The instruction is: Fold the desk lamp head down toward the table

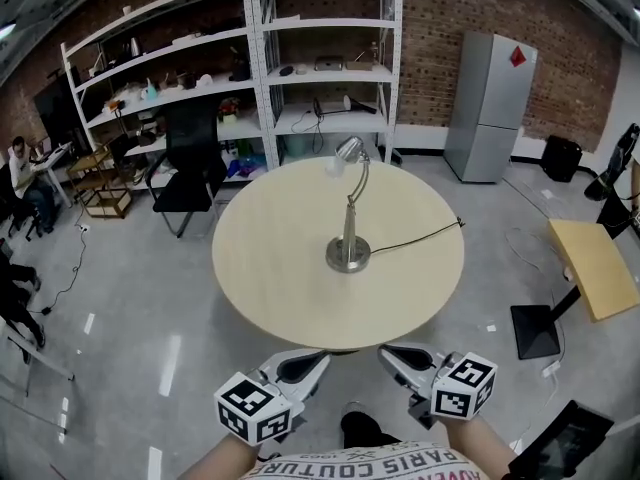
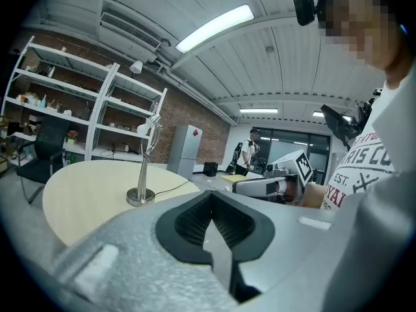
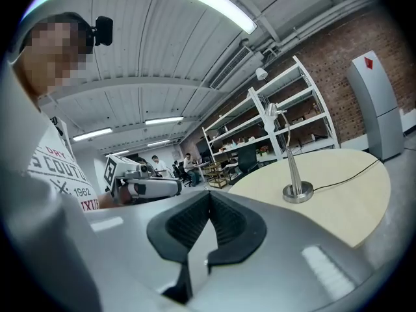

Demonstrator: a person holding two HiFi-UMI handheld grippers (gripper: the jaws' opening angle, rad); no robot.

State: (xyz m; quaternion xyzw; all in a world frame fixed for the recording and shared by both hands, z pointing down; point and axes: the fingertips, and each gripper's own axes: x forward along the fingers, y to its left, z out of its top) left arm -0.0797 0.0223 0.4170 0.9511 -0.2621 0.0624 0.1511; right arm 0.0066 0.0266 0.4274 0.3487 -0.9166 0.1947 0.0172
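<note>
Just off the table's (image 1: 270,268) near edge, the left gripper (image 1: 305,366) and right gripper (image 1: 398,356) are both clenched, empty; the lamp (image 1: 349,230) stands upright mid-table.

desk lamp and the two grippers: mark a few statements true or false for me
1. The desk lamp stands on the round table. True.
2. The left gripper is closed on the lamp. False: its jaws are together on nothing, well away from the lamp.
3. The right gripper has its jaws together. True.
4. The cord leaves the table at its left edge in the head view. False: it runs to the right edge.
</note>
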